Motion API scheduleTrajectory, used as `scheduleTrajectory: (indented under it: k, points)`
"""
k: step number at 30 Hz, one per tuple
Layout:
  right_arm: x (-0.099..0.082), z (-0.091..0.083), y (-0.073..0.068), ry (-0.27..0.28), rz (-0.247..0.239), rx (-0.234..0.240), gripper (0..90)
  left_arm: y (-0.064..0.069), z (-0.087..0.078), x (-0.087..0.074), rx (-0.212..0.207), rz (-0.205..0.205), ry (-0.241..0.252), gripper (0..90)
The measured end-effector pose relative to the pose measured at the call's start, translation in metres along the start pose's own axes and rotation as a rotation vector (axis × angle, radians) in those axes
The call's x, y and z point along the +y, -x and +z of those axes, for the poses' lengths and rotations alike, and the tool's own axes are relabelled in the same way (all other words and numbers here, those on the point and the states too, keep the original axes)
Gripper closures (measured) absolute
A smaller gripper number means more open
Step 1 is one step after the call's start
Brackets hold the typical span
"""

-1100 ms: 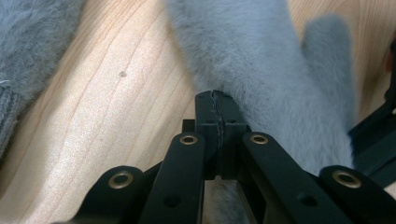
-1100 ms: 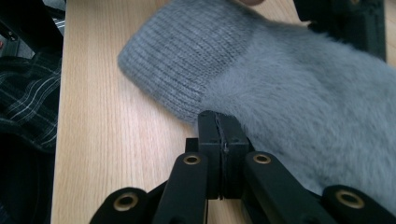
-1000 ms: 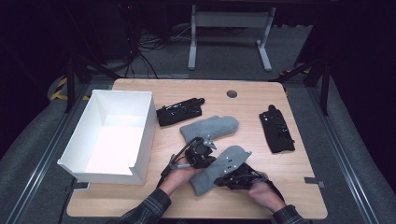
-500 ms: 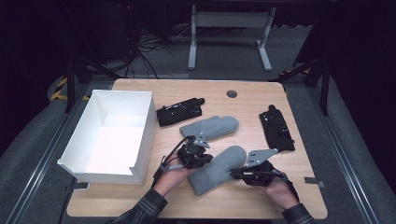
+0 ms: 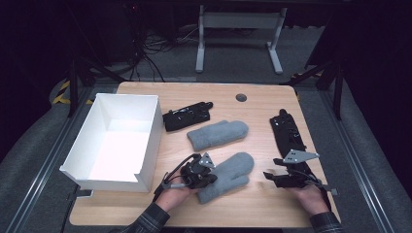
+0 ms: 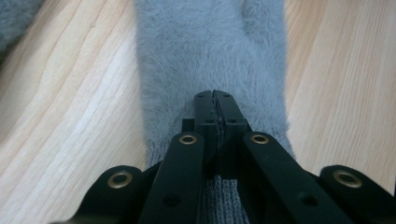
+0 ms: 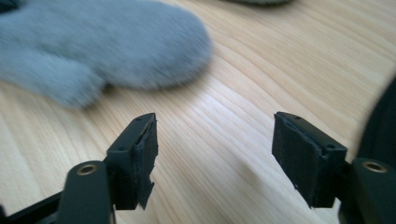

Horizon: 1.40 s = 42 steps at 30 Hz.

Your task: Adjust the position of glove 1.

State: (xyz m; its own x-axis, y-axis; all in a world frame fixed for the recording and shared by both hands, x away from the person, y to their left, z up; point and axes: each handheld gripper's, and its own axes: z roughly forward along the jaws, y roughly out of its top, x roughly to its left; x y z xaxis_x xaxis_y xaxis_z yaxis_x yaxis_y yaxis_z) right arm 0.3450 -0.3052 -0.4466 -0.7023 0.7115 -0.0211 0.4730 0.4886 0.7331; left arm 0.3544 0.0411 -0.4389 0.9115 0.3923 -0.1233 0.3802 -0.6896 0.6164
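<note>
Two fluffy grey mittens lie on the wooden table. The near mitten [image 5: 232, 171] [image 6: 210, 46] [image 7: 116, 42] points toward the back right. My left gripper [image 5: 208, 177] [image 6: 215, 100] is shut on its knit cuff end, with the furry body stretching away from the jaws. To the right of that mitten and apart from it, my right gripper [image 5: 271, 175] [image 7: 215, 140] hangs over bare wood. Its jaws have just been opening and nothing lies between them. The far mitten [image 5: 218, 134] rests flat in the table's middle.
A white open box [image 5: 151, 141] stands at the left. One flat black item [image 5: 187, 115] lies behind the mittens and another [image 5: 286, 128] lies along the right side, just behind my right gripper. A dark round grommet [image 5: 241, 97] sits near the back edge.
My right gripper has let go of the near mitten, opened and moved off to the right. The left gripper stays shut on the cuff, and the mitten now lies flatter.
</note>
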Motion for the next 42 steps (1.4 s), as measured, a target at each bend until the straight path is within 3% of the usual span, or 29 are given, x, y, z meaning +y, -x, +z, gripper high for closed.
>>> scheduleTrajectory:
  k: [5, 9, 12, 15, 19, 27, 29, 30, 33, 38, 42]
  points:
    - [-0.012, 0.001, 0.004, -0.033, 0.029, -0.022, 29.3, -0.005, -0.007, -0.005, -0.008, -0.006, 0.005, 88.3]
    - [-0.015, 0.002, 0.005, -0.043, 0.031, -0.026, 28.3, -0.007, -0.013, 0.000, 0.015, -0.004, 0.023, 81.0]
    - [-0.017, 0.005, 0.006, -0.042, 0.037, -0.035, 27.7, -0.015, -0.019, 0.009, 0.048, -0.030, 0.067, 71.4]
    - [-0.017, 0.005, 0.006, -0.044, 0.030, -0.040, 27.5, -0.024, -0.020, 0.017, 0.073, -0.049, 0.100, 75.2]
    - [-0.018, 0.006, 0.007, -0.035, 0.029, -0.039, 27.3, -0.036, -0.019, 0.026, 0.106, -0.058, 0.097, 89.8]
    - [-0.020, 0.006, 0.007, -0.015, 0.023, -0.031, 26.5, -0.069, -0.014, 0.052, 0.187, -0.099, 0.115, 90.0]
    - [-0.021, 0.007, 0.007, -0.009, 0.023, -0.031, 25.9, -0.080, -0.009, 0.059, 0.217, -0.092, 0.096, 90.0]
    - [-0.021, 0.007, 0.007, -0.008, 0.023, -0.030, 25.7, -0.080, -0.009, 0.059, 0.217, -0.092, 0.096, 90.0]
    - [-0.022, 0.007, 0.007, -0.001, 0.019, -0.029, 24.9, -0.100, 0.004, 0.062, 0.238, -0.122, 0.088, 90.0]
    - [-0.023, 0.008, 0.007, 0.018, 0.015, -0.021, 24.3, -0.119, 0.019, 0.064, 0.236, -0.145, 0.073, 90.0]
    - [-0.023, 0.008, 0.007, 0.018, 0.015, -0.021, 24.3, -0.122, 0.027, 0.062, 0.227, -0.154, 0.040, 90.0]
